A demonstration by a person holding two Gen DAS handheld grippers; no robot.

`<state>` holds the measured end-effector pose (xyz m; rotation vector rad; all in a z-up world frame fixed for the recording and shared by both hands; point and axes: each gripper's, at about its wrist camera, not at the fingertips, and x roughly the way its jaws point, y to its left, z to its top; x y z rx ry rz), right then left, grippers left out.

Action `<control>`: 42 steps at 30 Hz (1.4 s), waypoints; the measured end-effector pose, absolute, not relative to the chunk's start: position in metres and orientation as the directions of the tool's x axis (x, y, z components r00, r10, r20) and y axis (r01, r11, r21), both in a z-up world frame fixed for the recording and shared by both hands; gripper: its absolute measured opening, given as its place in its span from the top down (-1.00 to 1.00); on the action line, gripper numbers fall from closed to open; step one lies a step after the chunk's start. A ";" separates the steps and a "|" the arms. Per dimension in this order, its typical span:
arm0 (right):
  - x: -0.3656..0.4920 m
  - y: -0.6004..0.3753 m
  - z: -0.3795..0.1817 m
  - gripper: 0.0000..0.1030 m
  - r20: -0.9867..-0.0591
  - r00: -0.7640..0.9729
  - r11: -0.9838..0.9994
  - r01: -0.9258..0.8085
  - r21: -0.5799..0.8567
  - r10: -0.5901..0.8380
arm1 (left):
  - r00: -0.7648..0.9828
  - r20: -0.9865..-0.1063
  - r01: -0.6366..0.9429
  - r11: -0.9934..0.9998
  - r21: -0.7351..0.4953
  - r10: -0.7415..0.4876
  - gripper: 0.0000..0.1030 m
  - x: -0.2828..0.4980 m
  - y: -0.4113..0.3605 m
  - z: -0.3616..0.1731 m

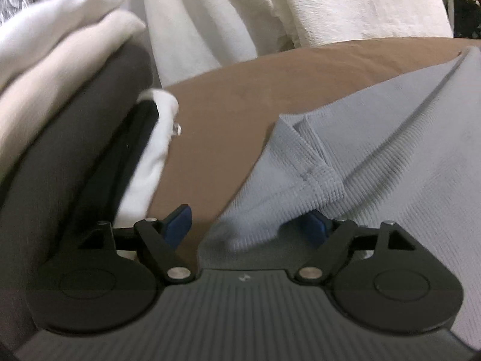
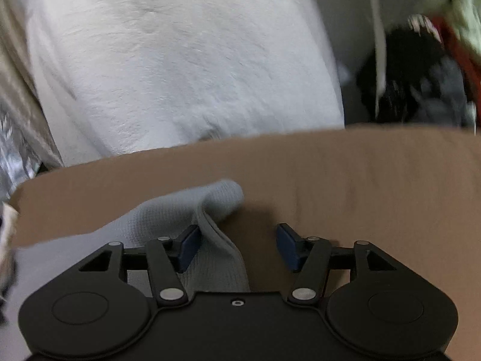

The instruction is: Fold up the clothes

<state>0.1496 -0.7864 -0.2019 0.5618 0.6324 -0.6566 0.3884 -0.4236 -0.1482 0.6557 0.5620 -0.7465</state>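
Grey-blue waffle-knit garment [image 1: 375,138] lies partly doubled on the brown tabletop [image 1: 228,114], both my claws spread, left claw [image 1: 249,225] at its hemmed corner, right claw [image 2: 237,246] straddling an edge, folded stack [image 1: 60,84] sits left, so this piece looks mid-fold, more folds left

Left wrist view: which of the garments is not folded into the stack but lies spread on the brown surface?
The light blue ribbed garment, spread across the brown surface between the open left gripper fingers. The white, cream and dark grey ones are folded and stacked at left.
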 end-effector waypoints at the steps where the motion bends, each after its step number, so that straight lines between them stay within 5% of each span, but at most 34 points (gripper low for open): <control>1: 0.154 -0.777 -0.201 0.81 -0.677 0.638 0.715 0.659 0.233 -0.368 | 0.614 -0.642 0.764 0.549 0.339 -0.459 0.94 0.382 -0.424 -0.143; 4: 0.156 -0.745 -0.189 0.94 -0.600 0.662 0.809 0.586 0.041 -0.449 | 0.701 -0.492 0.713 0.539 0.449 -0.517 0.94 0.359 -0.418 -0.125; 8: 0.135 -0.742 -0.164 0.95 -0.458 0.709 0.782 0.621 0.047 -0.536 | 0.799 -0.346 0.601 0.676 0.427 -0.492 0.93 0.361 -0.403 -0.103; 12: 0.140 -0.749 -0.159 0.90 -0.500 0.670 0.751 0.658 0.057 -0.548 | 0.814 -0.448 0.559 0.707 0.433 -0.370 0.70 0.366 -0.404 -0.118; 16: 0.148 -0.747 -0.161 0.18 -0.612 0.471 0.618 0.786 -0.037 -0.636 | 0.802 -0.544 0.533 0.707 0.465 -0.247 0.09 0.362 -0.400 -0.136; 20: 0.084 -0.715 -0.154 0.12 -0.630 0.613 0.643 0.732 0.225 -0.478 | 0.763 -0.611 0.546 0.718 0.432 -0.212 -0.44 0.338 -0.373 -0.135; 25: 0.007 -0.664 -0.149 -0.01 -0.618 0.737 0.639 0.620 0.456 -0.274 | 0.716 -0.657 0.582 0.721 0.376 -0.235 -0.54 0.275 -0.302 -0.112; 28: -0.031 -0.624 -0.148 -0.01 -0.684 0.679 0.682 0.635 0.364 -0.266 | 0.752 -0.637 0.528 0.733 0.428 -0.171 -0.55 0.235 -0.263 -0.103; 32: -0.087 -0.604 -0.150 -0.01 -0.711 0.630 0.624 0.701 0.346 -0.314 | 0.732 -0.663 0.495 0.793 0.355 -0.160 -0.70 0.200 -0.197 -0.100; 42: -0.189 -0.591 -0.137 -0.15 -0.789 0.465 0.410 0.862 0.299 -0.402 | 0.590 -0.806 0.306 0.936 0.173 -0.044 -0.72 0.182 -0.075 -0.131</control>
